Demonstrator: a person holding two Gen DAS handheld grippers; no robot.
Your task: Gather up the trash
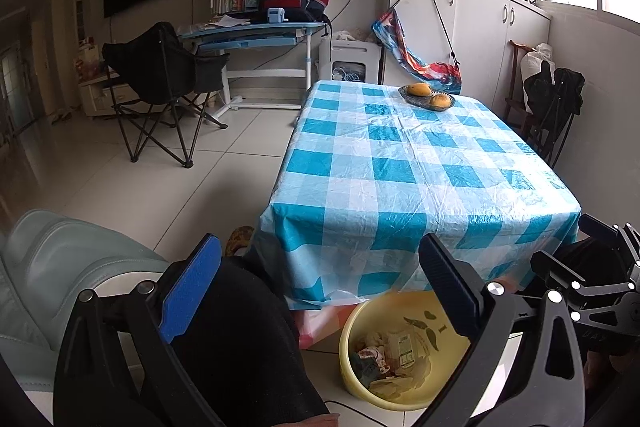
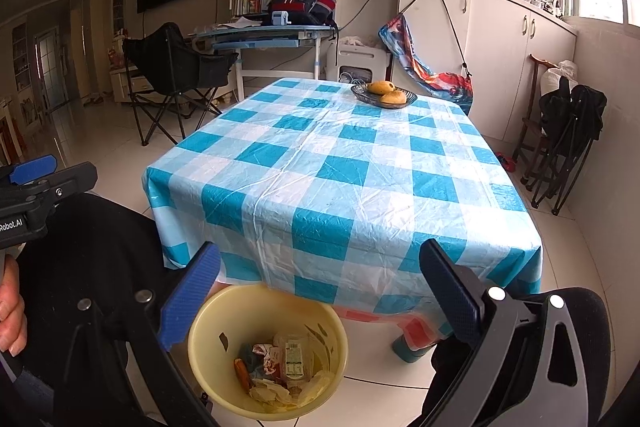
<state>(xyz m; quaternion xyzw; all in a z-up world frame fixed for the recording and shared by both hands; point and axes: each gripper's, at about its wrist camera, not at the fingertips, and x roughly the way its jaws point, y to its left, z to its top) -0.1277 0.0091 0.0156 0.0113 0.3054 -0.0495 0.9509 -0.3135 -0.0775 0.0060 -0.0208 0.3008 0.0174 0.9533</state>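
Both claws are spread wide and hold nothing: my left claw [image 1: 320, 291] and my right claw [image 2: 320, 291]. Big bench [image 2: 340, 163] looks clean; only a fruit bowl [image 2: 384, 95] sits far back. Yellow bin [image 2: 268, 351] stands upright on the floor by the bench's near edge, mouth up. Trash [image 2: 280, 363] lies inside, with no clear long side. I think I should check the floor before stopping.

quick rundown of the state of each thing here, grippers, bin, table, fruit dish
left gripper: open, holding nothing
right gripper: open, holding nothing
yellow trash basin: upright on the floor at the table's near edge, wrappers and scraps inside
checkered tablecloth: spread over the table, wrinkled
fruit dish: upright at the table's far end, holding two mangoes
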